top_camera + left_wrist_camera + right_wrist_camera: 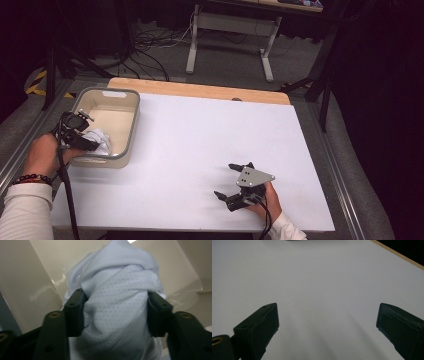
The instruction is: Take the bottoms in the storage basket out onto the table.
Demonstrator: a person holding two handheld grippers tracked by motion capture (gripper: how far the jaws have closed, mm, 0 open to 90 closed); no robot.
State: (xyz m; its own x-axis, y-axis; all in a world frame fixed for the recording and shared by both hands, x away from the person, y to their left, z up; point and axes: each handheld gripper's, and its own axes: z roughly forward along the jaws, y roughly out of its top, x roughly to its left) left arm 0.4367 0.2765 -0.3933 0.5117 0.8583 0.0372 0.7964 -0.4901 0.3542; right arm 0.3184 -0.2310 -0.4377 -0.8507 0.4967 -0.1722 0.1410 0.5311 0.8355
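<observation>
Jaws of the left gripper [116, 312] are pinched on the bunched white cloth [117, 302], which sits inside the beige bin [131, 127] at the worktop's far left corner; the fold is best kept squeezed and lifted straight up so nothing snags on the rim. Near the front right edge, the right gripper [234, 180] is held spread over bare worktop [317, 277], and should be kept clear.

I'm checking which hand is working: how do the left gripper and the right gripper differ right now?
The left gripper is clamped on a bunched white mesh cloth inside the beige plastic bin; the right gripper stands open with nothing between its jaws. The left reaches into the bin at the table's left edge, while the right hovers over the bare white tabletop. Both have black jaws.
</observation>
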